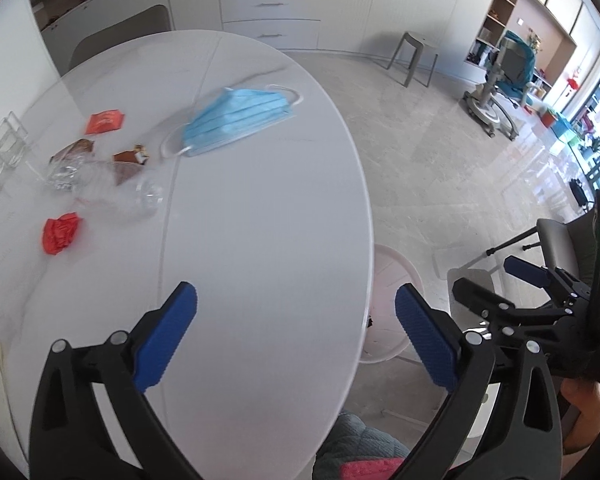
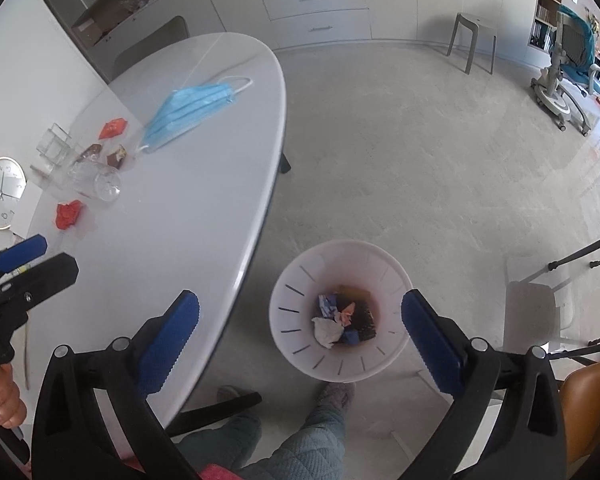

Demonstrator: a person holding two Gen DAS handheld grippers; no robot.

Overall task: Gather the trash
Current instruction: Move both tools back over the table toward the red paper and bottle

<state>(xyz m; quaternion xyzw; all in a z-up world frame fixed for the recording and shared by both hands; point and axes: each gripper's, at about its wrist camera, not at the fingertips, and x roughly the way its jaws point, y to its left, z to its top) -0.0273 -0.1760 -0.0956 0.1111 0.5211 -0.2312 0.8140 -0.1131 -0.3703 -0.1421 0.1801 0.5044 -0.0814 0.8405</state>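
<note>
Both grippers gape wide and empty: the right gripper (image 2: 300, 320) is above the bin (image 2: 292, 280), the left gripper (image 1: 296, 320) over the table (image 1: 260, 200). Trash left, near to far: one red wad (image 1: 61, 232), one clear bottle (image 1: 112, 188), two brown wrappers (image 1: 130, 157), one red packet (image 1: 105, 121), one mask (image 1: 238, 119). The bottle may roll when nudged; the mask's loops could snag.

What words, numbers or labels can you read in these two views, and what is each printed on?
"12", "3", "4", "5", "8", "9", "10": hour numerals on the round wall clock; the others are unclear.
Orange wrapper: pale print, too blurred to read.
Brown wrapper: label blurred, unreadable.
</note>
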